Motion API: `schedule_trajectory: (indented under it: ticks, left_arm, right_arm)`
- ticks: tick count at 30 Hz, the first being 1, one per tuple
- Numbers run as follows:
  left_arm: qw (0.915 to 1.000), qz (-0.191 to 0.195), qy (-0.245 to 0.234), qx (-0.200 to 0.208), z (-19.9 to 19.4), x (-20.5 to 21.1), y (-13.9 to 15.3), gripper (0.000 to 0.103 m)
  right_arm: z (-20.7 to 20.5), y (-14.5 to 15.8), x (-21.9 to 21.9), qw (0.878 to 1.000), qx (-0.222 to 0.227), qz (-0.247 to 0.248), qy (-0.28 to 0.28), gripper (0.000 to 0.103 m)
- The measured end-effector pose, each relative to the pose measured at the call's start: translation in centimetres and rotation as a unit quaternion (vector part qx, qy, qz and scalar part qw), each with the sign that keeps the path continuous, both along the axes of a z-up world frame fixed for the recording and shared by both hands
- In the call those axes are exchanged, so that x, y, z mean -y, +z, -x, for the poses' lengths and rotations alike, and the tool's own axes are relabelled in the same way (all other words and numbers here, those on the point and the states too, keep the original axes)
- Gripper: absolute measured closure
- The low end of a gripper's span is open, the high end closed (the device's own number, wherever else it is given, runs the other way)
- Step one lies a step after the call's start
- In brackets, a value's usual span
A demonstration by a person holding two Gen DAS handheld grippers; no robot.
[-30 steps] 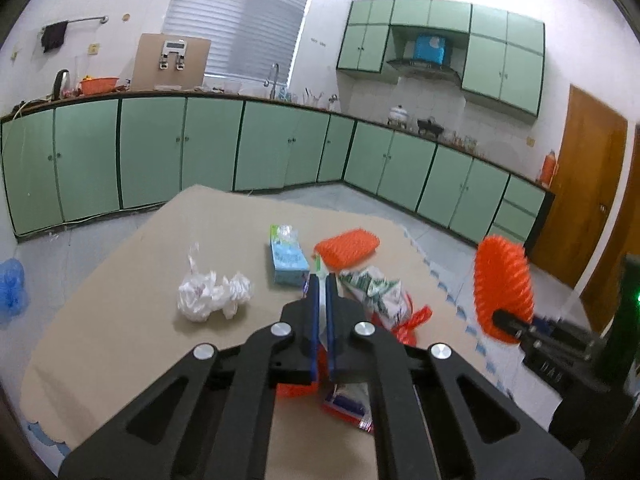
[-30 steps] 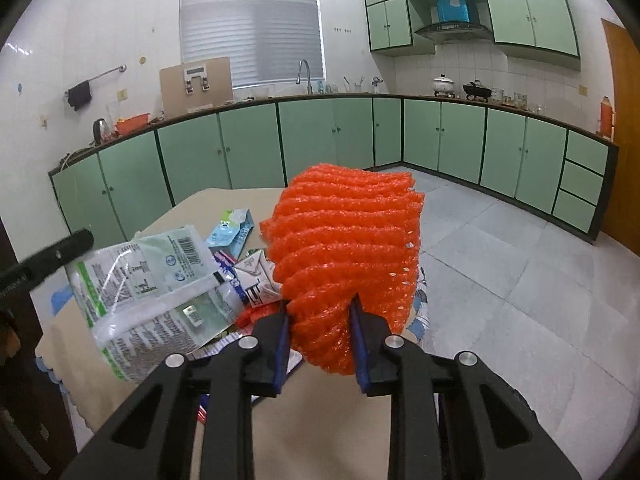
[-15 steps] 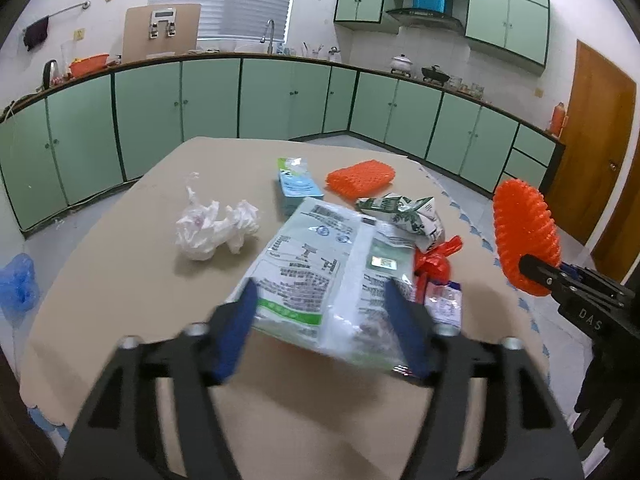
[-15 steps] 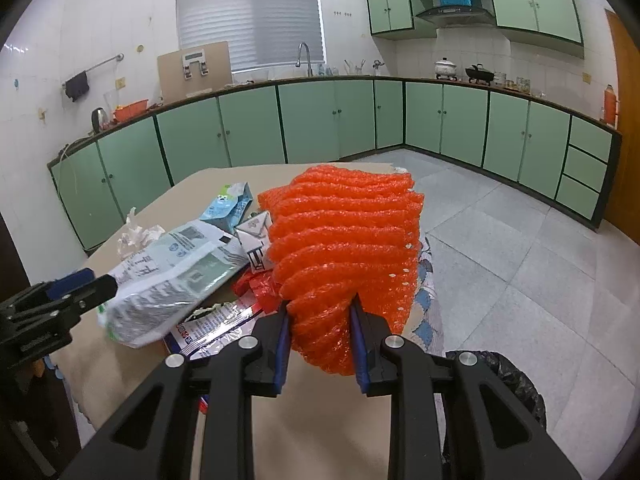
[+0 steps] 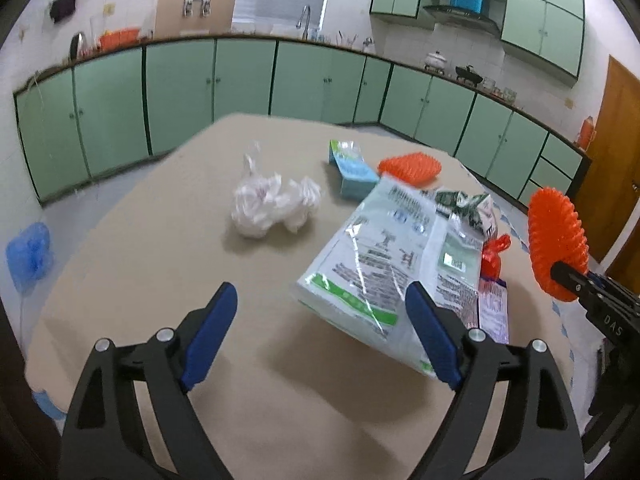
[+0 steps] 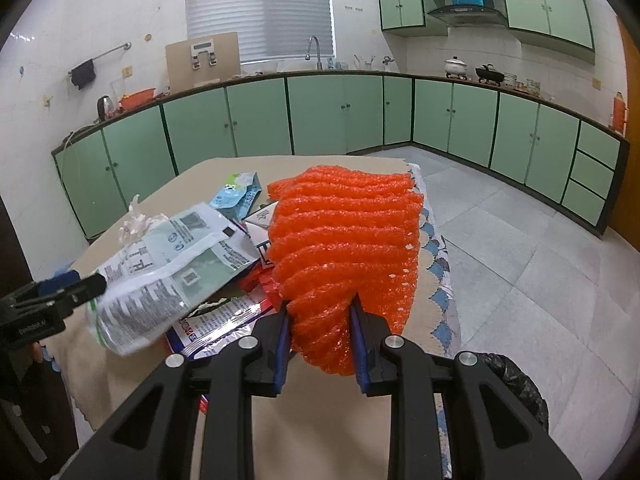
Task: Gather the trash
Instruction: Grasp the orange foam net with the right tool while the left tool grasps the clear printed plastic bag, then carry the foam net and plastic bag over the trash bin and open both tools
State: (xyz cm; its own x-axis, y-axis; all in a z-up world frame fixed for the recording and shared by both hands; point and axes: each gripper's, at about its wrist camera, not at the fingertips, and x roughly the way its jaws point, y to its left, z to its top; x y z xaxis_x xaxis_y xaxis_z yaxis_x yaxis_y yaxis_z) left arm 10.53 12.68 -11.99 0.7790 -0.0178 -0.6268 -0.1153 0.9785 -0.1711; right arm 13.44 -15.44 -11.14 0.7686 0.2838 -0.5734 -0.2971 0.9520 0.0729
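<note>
While left hand-held gripper (image 5: 320,320) opens | plastic packet (image 5: 384,256) just beyond, unheld | right hand-held gripper (image 6: 320,334) clamps orange foam net (image 6: 344,240)

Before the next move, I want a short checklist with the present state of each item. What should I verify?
1. Right tool shut on the orange foam net: ok.
2. Left tool free of load, jaws opening: ok.
3. White and green plastic bag released onto the trash pile: cannot tell; it may touch the right-hand finger.
4. Black trash bag below the table edge, near the right tool: ok.
5. Crumpled white plastic not yet collected: not ok.
</note>
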Motion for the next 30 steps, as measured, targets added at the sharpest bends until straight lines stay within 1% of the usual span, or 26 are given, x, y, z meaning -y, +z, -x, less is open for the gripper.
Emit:
schedule_trajectory:
  ticks: [3, 5, 7, 8, 9, 10, 11, 12, 13, 14, 15, 16, 17, 21, 25, 30]
  left_arm:
    - [0.9997, 0.021, -0.013, -0.009, -0.4, -0.1, -0.5, 0.02]
    - [0.9987, 0.043, -0.022, -0.016, -0.7, -0.2, -0.7, 0.021]
    - [0.9969, 0.066, -0.033, -0.026, -1.0, -0.4, -1.0, 0.026]
    - [0.996, 0.076, -0.036, -0.031, -1.2, -0.4, -1.2, 0.036]
    - [0.9953, 0.082, -0.039, -0.035, -1.4, -0.3, -1.4, 0.047]
    - [0.9949, 0.085, -0.04, -0.039, -1.5, -0.3, -1.7, 0.05]
    - [0.9947, 0.087, -0.04, -0.038, -1.4, -0.2, -1.8, 0.056]
    - [0.9948, 0.086, -0.041, -0.036, -1.4, -0.1, -1.8, 0.073]
    - [0.9951, 0.083, -0.042, -0.036, -1.3, 0.0, -1.8, 0.081]
    - [0.9951, 0.081, -0.045, -0.035, -1.3, 0.1, -1.8, 0.082]
    - [0.9954, 0.078, -0.045, -0.032, -1.2, 0.2, -1.7, 0.087]
    - [0.9958, 0.074, -0.046, -0.028, -1.1, 0.3, -1.5, 0.087]
    - [0.9962, 0.071, -0.046, -0.023, -0.9, 0.4, -1.3, 0.092]
    - [0.9969, 0.065, -0.044, -0.005, -0.2, 0.7, -0.3, 0.098]
    - [0.9972, 0.056, -0.046, 0.018, 0.6, 1.0, 1.1, 0.1]
    - [0.9962, 0.059, -0.052, 0.038, 1.2, 1.7, 2.8, 0.102]
  right_arm:
    - [0.0, -0.2, 0.0, 1.0, -0.002, 0.002, 0.001, 0.077]
    - [0.0, -0.2, 0.1, 1.0, -0.003, 0.002, 0.003, 0.077]
    - [-0.2, -0.2, 0.2, 1.0, -0.005, 0.003, 0.005, 0.077]
    - [-0.2, -0.3, 0.1, 1.0, -0.007, 0.002, 0.007, 0.077]
    - [-0.3, -0.3, 0.1, 1.0, -0.008, 0.002, 0.008, 0.077]
    - [-0.2, -0.4, 0.0, 1.0, -0.009, 0.003, 0.01, 0.077]
    - [-0.2, -0.5, -0.1, 1.0, -0.01, 0.004, 0.012, 0.077]
    - [-0.2, -0.5, -0.3, 1.0, -0.01, 0.004, 0.014, 0.077]
    - [-0.2, -0.6, -0.4, 1.0, -0.01, 0.004, 0.016, 0.077]
    - [-0.2, -0.6, -0.4, 1.0, -0.009, 0.005, 0.017, 0.077]
    - [-0.2, -0.5, -0.4, 1.0, -0.008, 0.004, 0.018, 0.077]
    - [-0.2, -0.4, -0.4, 1.0, -0.007, 0.004, 0.018, 0.077]
    - [-0.1, -0.4, -0.4, 1.0, -0.006, 0.003, 0.018, 0.077]
    - [0.1, -0.2, -0.1, 1.0, -0.001, 0.001, 0.012, 0.077]
    - [0.8, 0.2, 0.1, 1.0, 0.009, -0.003, 0.011, 0.077]
    - [1.4, 0.9, 0.5, 1.0, 0.02, -0.007, 0.009, 0.077]
